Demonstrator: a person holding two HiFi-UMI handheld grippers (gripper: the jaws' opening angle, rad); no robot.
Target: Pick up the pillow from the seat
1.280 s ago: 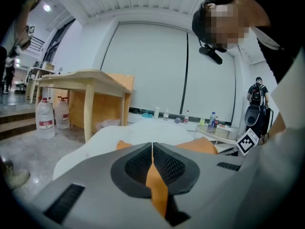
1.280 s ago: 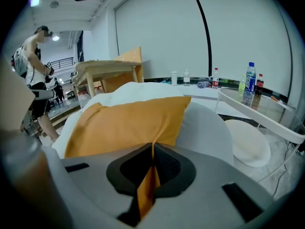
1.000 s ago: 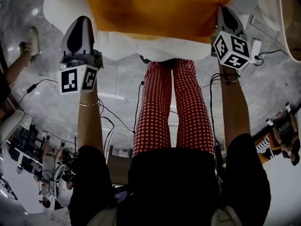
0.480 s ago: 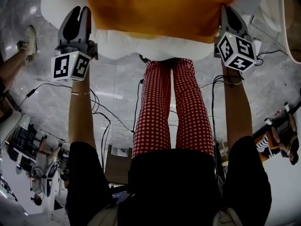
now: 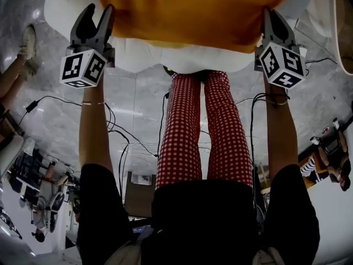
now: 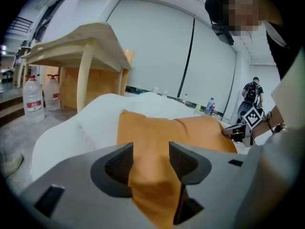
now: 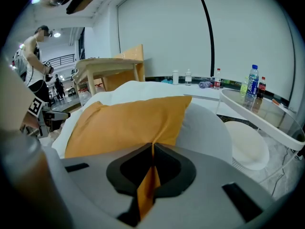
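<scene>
An orange pillow (image 5: 187, 10) lies on a white cushioned seat (image 5: 165, 57). My left gripper (image 5: 98, 12) is at the pillow's left corner. Its jaws have just been opening and stand apart, with the corner of the pillow (image 6: 181, 132) lying loose between the left gripper's (image 6: 150, 150) pads. My right gripper (image 5: 274, 16) is at the pillow's right corner. In the right gripper view, the right gripper (image 7: 153, 149) is shut on a thin fold of the pillow (image 7: 128, 123), which stretches away over the seat (image 7: 205, 123).
My legs in red checked trousers (image 5: 198, 126) stand against the seat's front. Cables (image 5: 127, 137) trail on the marble floor. A wooden table (image 6: 81, 46) and water jugs (image 6: 33, 99) stand to the left. A glass table with bottles (image 7: 257, 109) and a white stool (image 7: 245, 144) are to the right.
The left gripper's jaws went from shut to spread apart, and it shifted toward the seat. The right gripper kept its hold on the pillow corner.
</scene>
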